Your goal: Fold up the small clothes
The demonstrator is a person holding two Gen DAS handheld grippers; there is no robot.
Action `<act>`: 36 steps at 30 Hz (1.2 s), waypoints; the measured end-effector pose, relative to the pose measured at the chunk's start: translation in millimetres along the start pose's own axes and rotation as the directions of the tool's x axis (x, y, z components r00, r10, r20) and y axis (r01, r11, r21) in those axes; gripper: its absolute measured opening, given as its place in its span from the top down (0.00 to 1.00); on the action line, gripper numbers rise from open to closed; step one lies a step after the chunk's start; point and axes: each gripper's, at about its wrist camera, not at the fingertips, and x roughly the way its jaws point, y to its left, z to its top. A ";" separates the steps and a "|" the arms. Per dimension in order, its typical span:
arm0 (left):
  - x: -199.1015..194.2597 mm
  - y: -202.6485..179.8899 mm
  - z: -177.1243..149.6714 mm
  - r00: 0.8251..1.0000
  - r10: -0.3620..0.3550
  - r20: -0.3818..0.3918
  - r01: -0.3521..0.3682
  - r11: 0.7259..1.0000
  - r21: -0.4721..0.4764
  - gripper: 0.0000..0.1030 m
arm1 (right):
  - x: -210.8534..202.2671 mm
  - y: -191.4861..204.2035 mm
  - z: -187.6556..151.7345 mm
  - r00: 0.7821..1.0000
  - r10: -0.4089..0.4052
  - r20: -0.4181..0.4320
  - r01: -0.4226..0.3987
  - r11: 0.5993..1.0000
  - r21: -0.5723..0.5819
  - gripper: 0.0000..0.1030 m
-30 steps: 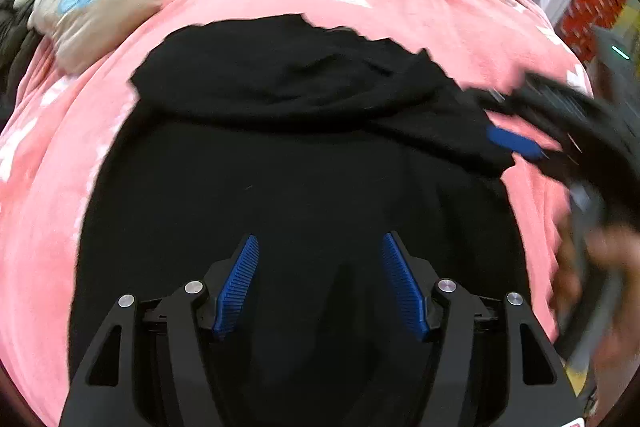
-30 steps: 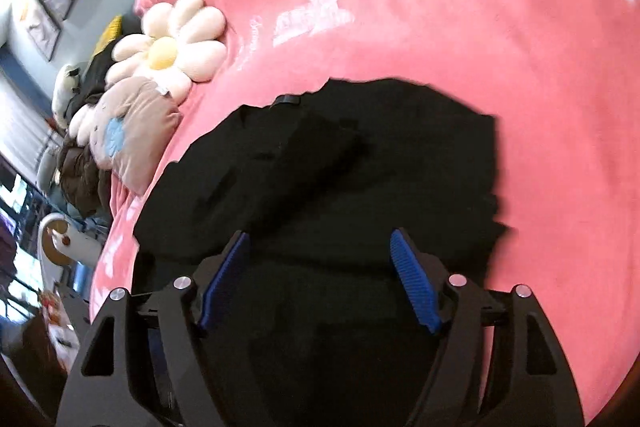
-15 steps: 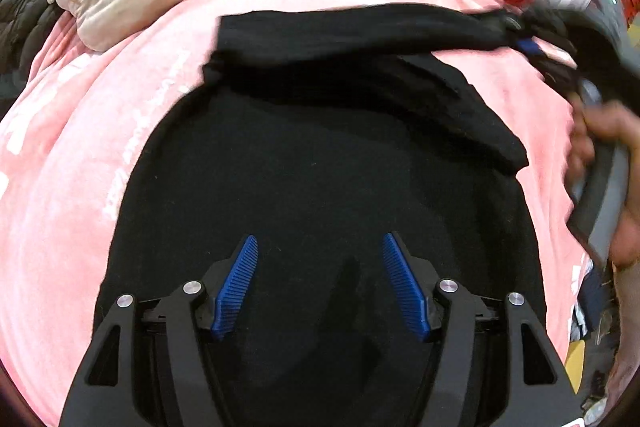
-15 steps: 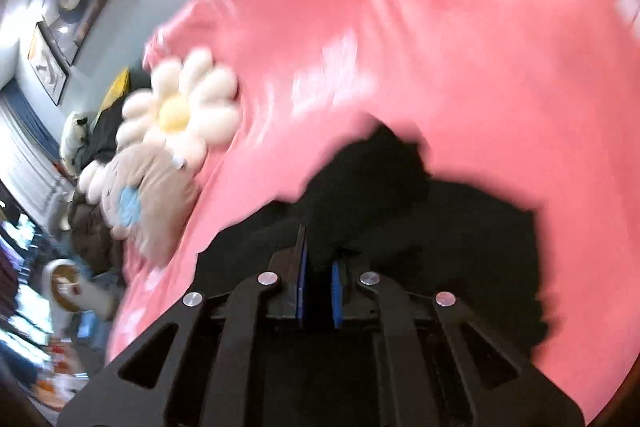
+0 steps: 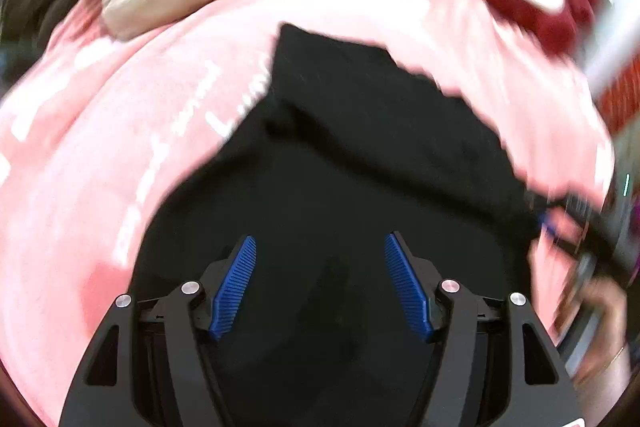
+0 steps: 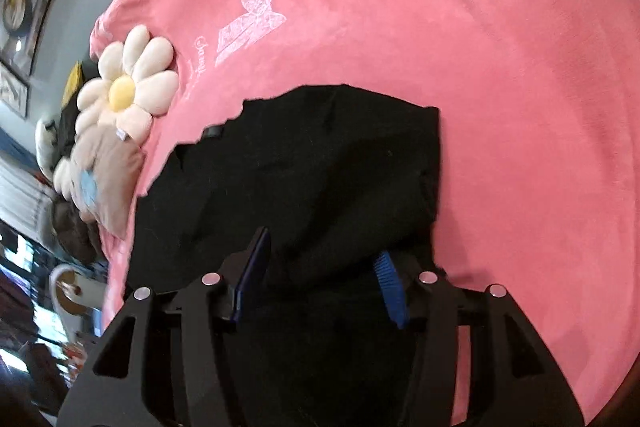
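On the pink blanket [image 6: 500,87] the black garment [image 6: 312,163] lies partly folded, left gripper [image 5: 320,283] apart above it, right gripper [image 6: 320,279] opening off the fold, which may spring back and bunch.

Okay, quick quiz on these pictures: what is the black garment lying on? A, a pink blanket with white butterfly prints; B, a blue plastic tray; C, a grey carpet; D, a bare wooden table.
A: the black fabric garment lies spread on a pink plush blanket printed with white butterflies, which shows all round its edges in the right wrist view.
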 end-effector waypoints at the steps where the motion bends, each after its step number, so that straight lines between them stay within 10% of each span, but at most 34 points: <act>1: 3.7 6.1 13.1 1.000 -0.018 0.011 0.019 0.999 -0.051 0.37 | 5.1 -2.2 6.8 1.000 0.002 -0.002 -0.002 1.000 0.029 0.50; 3: 19.4 16.9 37.3 0.999 -0.036 0.005 0.036 0.989 -0.147 0.37 | 16.6 -0.8 12.1 0.999 -0.037 -0.004 0.037 0.998 0.053 0.53; 4: 31.5 22.5 46.1 0.999 -0.049 -0.019 0.045 0.983 -0.179 0.37 | 21.5 0.7 14.5 0.997 -0.078 0.001 0.078 0.996 0.041 0.70; 5: 44.6 28.3 52.6 0.999 -0.026 -0.046 0.016 0.978 -0.206 0.50 | 22.8 4.2 16.1 0.996 -0.085 0.004 0.085 0.996 0.028 0.91; 8: 56.5 44.8 68.8 0.996 0.084 -0.013 -0.084 0.966 -0.244 0.82 | -4.3 25.4 20.5 0.994 0.039 0.098 -0.038 0.999 -0.018 0.94; 12: 63.2 66.1 77.6 0.991 0.136 -0.012 -0.135 0.956 -0.261 0.84 | -31.8 37.9 19.0 0.981 0.068 0.183 -0.048 0.993 -0.111 0.93; 15: 59.8 59.9 72.8 0.984 0.174 0.020 -0.169 0.972 -0.166 0.83 | 14.7 7.4 3.2 0.980 -0.197 0.041 0.201 0.966 -0.161 0.88; 19: 49.5 51.0 66.9 0.980 0.192 0.054 -0.185 0.977 -0.109 0.81 | -11.0 -14.5 -9.6 0.991 -0.111 0.075 0.115 0.992 -0.044 0.85; 25: 55.1 45.4 59.0 0.976 0.216 0.036 -0.214 0.976 -0.049 0.70 | -10.2 -11.6 2.8 0.993 -0.101 0.055 0.102 0.995 -0.021 0.47; 27: 56.5 41.6 59.8 0.975 0.221 0.034 -0.220 0.975 -0.032 0.68 | 0.9 -8.0 7.6 0.992 -0.126 0.023 0.127 0.991 -0.047 0.50; 30: 54.4 39.0 58.2 0.974 0.225 0.038 -0.225 0.974 0.003 0.68 | 13.3 -0.8 5.8 0.989 -0.145 -0.007 0.144 0.984 -0.101 0.92; 36: 55.5 39.7 57.6 0.974 0.224 0.039 -0.225 0.974 0.032 0.67 | -39.9 39.7 11.7 0.979 -0.098 0.177 0.140 0.959 -0.246 0.92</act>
